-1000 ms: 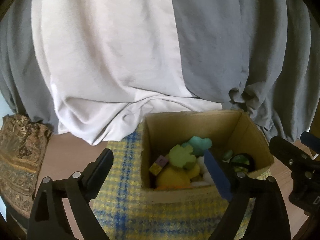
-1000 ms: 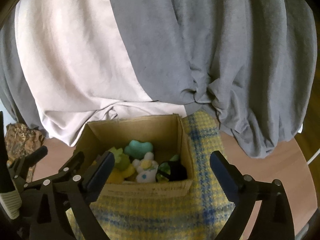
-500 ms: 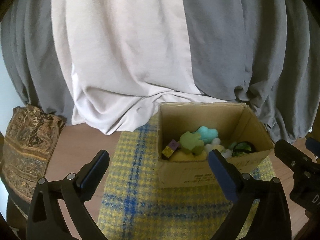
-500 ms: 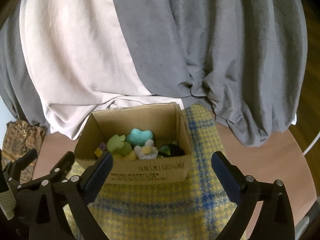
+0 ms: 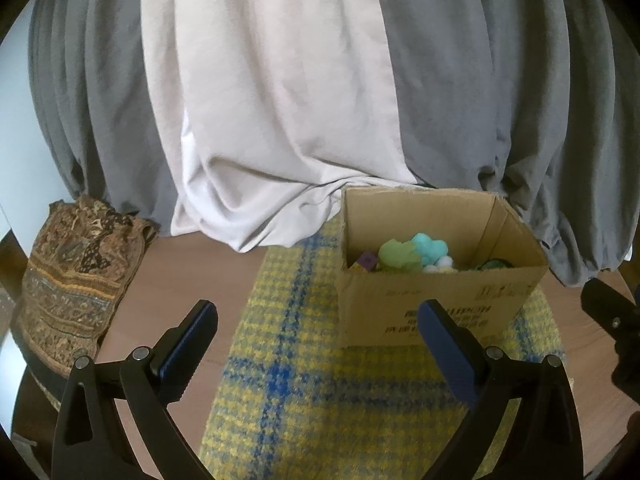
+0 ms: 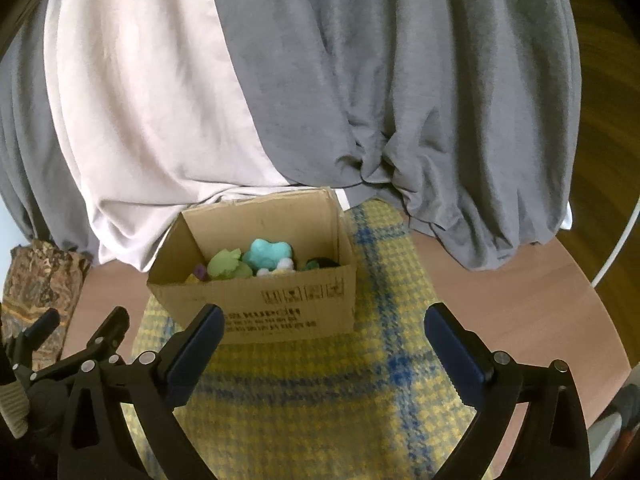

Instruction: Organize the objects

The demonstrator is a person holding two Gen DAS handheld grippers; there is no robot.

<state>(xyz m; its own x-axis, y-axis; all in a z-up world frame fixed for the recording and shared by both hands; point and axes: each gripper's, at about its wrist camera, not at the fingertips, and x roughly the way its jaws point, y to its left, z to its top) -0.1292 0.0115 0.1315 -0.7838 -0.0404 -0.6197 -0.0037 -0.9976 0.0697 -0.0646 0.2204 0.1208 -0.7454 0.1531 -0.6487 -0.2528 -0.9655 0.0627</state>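
Observation:
An open cardboard box [image 5: 440, 304] [image 6: 280, 300] stands on a yellow and blue plaid cloth [image 5: 320, 392] [image 6: 340, 400]. Inside lie several soft toys: a teal one [image 5: 430, 246] [image 6: 266, 252], a green one [image 5: 396, 254] [image 6: 226, 264], a purple cube [image 5: 367, 261] and a dark round object [image 6: 320, 263]. My left gripper [image 5: 316, 344] is open and empty, in front of the box and to its left. My right gripper [image 6: 320, 344] is open and empty, in front of the box.
Grey and white draped fabric [image 5: 280, 100] [image 6: 320, 80] hangs behind the box. A folded patterned brown cloth [image 5: 72, 280] [image 6: 36, 288] lies at the left on the round wooden table [image 6: 540, 300]. The right gripper shows at the right edge of the left wrist view [image 5: 616, 320].
Both grippers have pulled back and away from the box, which now looks smaller and farther. More plaid cloth and table show in front. Both stay open and empty.

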